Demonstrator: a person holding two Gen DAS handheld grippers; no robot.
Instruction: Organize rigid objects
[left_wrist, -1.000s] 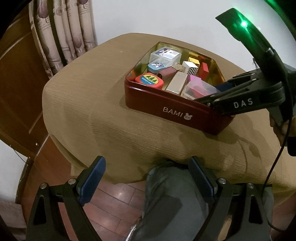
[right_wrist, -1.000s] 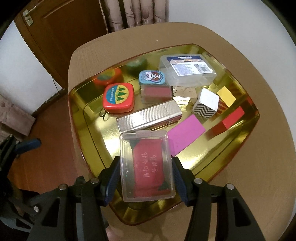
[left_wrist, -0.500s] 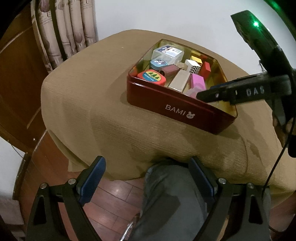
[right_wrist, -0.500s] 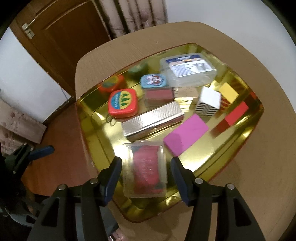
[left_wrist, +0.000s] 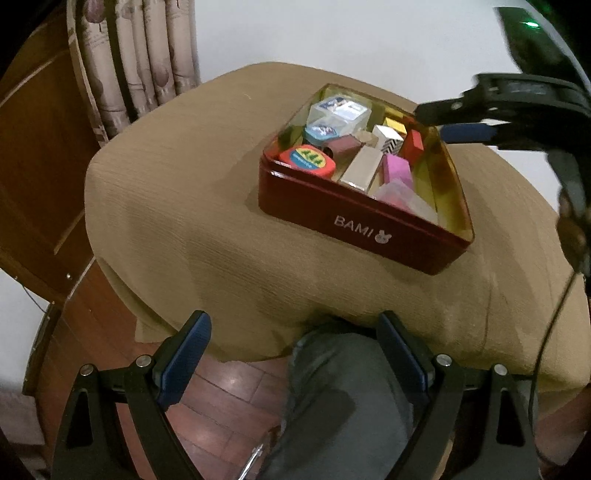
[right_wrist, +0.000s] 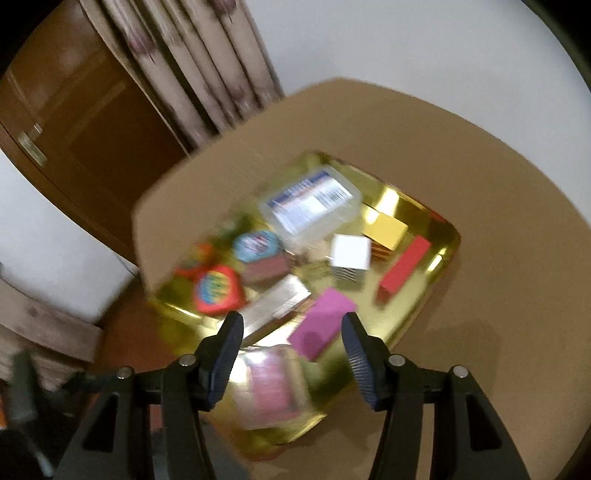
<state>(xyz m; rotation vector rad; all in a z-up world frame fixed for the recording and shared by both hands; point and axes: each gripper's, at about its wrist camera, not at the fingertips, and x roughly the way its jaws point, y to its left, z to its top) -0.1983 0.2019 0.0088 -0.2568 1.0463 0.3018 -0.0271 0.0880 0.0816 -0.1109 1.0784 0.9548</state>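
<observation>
Here we hold both tongs spread and empty: left gripper (left_wrist: 291, 354) beside the tan-clothed table (left_wrist: 177, 206), right gripper (right_wrist: 291, 343) above the red gold-lined tin (left_wrist: 354, 225)

Small table (left_wrist: 177, 206) w/ tan ribbed cloth (left_wrist: 332, 291) draped over edges, corners rounded. Wood floor (left_wrist: 229, 402) below. Only 1 thing sits directly on cloth: red tin (left_wrist: 369, 225), gold inside, "BAMI" + bunny logo on front wall, set toward table's far right, angled to edge. Rest of cloth bare. In right wrist view same tin (right_wrist: 443, 258) blurred, lying on tan top (right_wrist: 480, 166).
</observation>
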